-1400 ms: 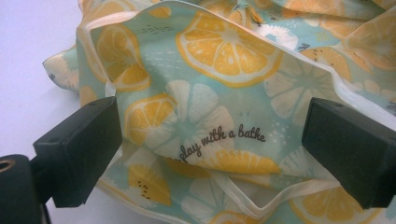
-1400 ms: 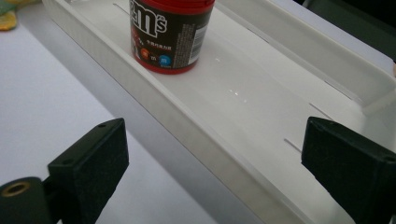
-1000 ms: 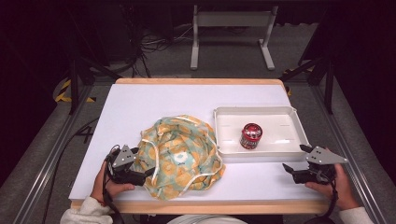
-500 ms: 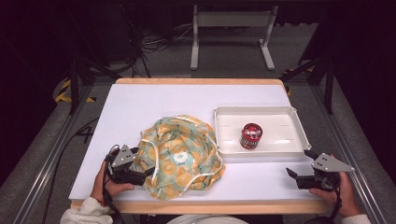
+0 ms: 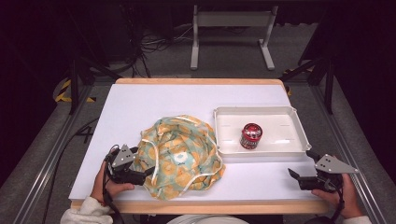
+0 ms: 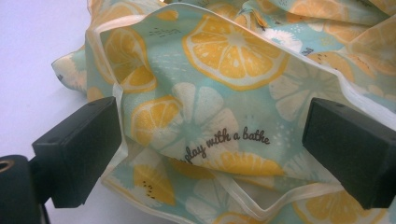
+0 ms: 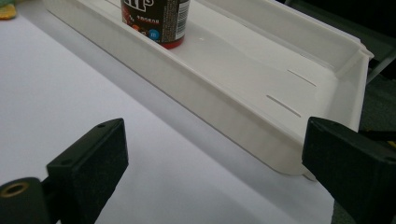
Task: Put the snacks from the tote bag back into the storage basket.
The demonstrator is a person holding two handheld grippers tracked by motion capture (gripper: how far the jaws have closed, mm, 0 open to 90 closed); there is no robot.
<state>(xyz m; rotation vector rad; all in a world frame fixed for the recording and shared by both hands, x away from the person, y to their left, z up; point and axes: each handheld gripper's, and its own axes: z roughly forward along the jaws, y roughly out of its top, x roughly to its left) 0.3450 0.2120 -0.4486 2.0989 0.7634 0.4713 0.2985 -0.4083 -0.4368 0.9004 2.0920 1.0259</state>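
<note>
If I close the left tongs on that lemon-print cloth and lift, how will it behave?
The lemon-print cloth lies crumpled in soft folds, so it will probably drape and hang limp. It looks thin, likely light. The white trim at its edge between the open left tongs may give a firmer hold.

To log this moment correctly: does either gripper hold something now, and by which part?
Nothing is held. The left gripper is open, its jaws on either side of the cloth's edge, not closed. The right gripper is open near the tray.

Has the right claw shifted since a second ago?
Yes. The right claw has drawn back toward the person, away from the white tray, nearer the table's front edge.
</note>
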